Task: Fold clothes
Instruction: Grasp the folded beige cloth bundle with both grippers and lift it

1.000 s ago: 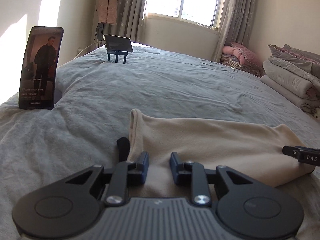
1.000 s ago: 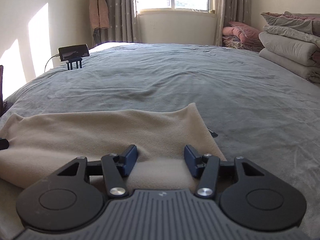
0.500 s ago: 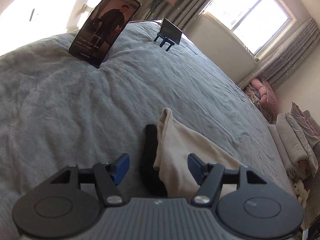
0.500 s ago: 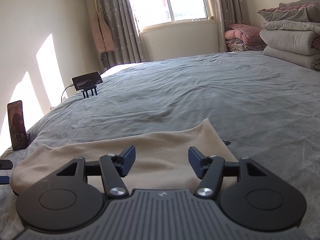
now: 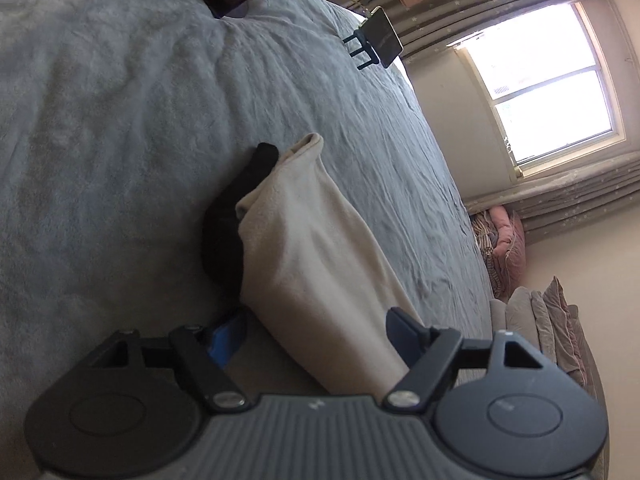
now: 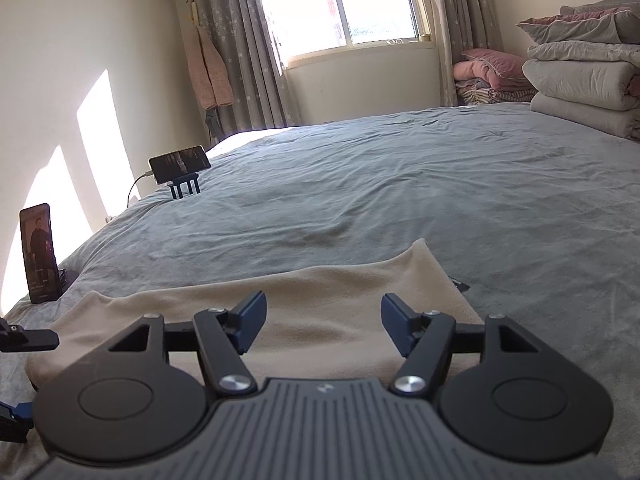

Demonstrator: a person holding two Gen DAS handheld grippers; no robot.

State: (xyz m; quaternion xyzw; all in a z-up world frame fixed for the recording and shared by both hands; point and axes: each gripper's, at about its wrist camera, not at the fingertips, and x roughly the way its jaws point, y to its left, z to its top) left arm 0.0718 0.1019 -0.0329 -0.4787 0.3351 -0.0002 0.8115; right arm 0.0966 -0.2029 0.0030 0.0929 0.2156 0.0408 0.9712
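Beige garment (image 6: 320,300) folded edge, bedspread (image 6: 400,184) beyond (wide, bare)

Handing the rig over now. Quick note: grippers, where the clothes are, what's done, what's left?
Left hand-held gripper: open, at the beige garment's left end, not gripping.
Right hand-held gripper: open, above the garment's near right edge, holding nothing.
Garment: one folded strip across the grey bed, a black piece sticking out at its left end.
Done: lengthwise fold laid down.
Left: probably tuck the black piece, fold end to end.
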